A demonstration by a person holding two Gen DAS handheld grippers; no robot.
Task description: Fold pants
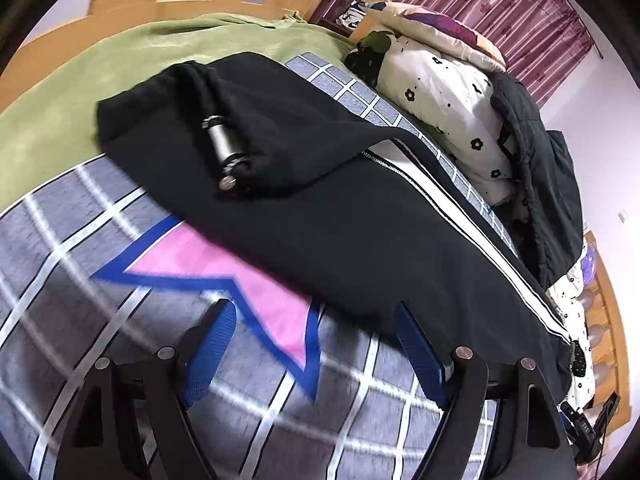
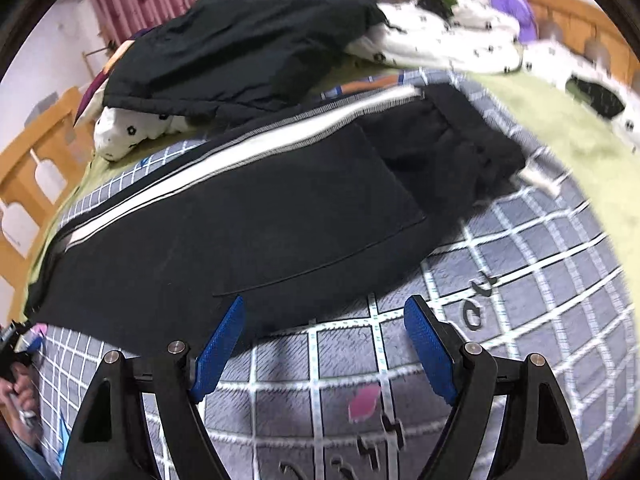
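Pants [image 1: 340, 216] lie on checked blanket [image 2: 520, 280], both tools spread, empty.

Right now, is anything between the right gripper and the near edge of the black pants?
Nothing but bare checked blanket. In the right wrist view the open right gripper hovers just short of the black pants, and no object sits in that short stretch.

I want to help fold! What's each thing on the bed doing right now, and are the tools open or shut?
Black pants: lying on the bed, partly folded, one layer over another, white side stripe showing.
Left tool: open, holding nothing, right finger at the pants' edge.
Right tool: open, holding nothing, by the pants' near edge.
Dark jacket: crumpled on the flowered quilt.
Flowered quilt: bunched up behind the pants.
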